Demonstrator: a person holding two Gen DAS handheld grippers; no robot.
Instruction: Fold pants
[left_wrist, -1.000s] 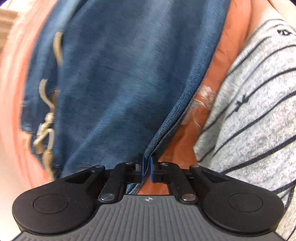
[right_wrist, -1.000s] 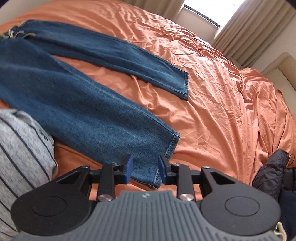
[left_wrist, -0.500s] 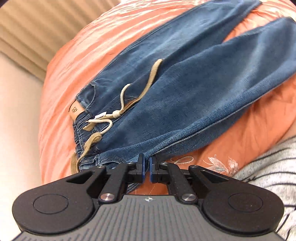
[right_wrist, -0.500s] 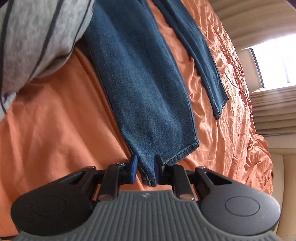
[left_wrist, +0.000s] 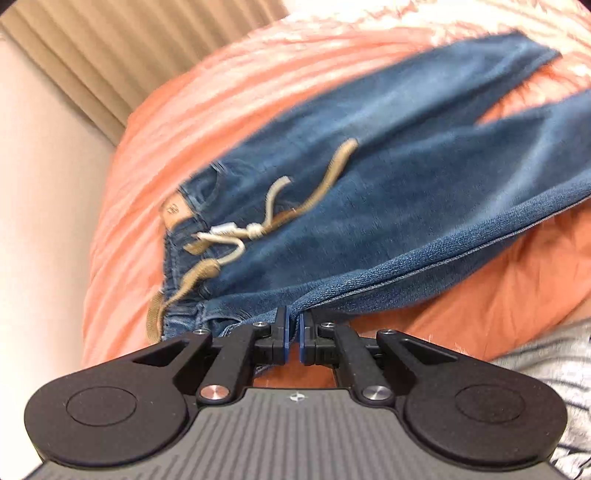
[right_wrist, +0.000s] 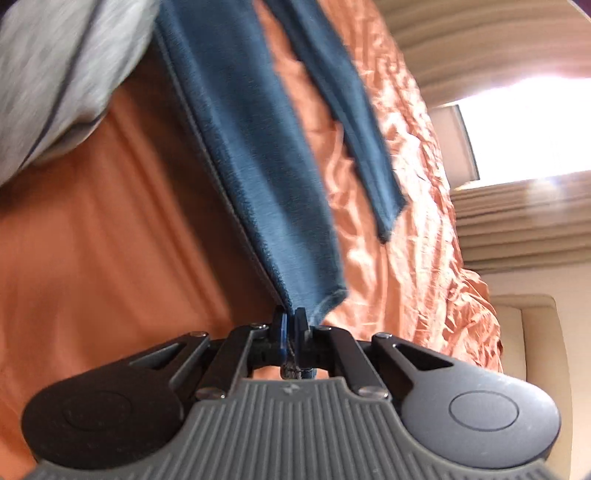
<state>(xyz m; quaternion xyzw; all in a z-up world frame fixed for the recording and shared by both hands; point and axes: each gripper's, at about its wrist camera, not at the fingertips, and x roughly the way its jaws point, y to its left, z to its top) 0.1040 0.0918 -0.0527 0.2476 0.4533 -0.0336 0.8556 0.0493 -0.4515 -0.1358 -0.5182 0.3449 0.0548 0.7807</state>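
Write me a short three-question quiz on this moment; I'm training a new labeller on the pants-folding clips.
1. True or false: the left gripper is shut on the side seam of the blue denim pants near the waistband.
2. Which part of the pants is pinched between the right gripper's fingers? A) the beige drawstring B) the hem corner of the nearer leg C) the brown waist patch
3. Fill in: the pants lie on a wrinkled ______ bedsheet.

Key: 1 true; 2 B; 3 orange. The beige drawstring lies loose on the waist, in neither gripper.
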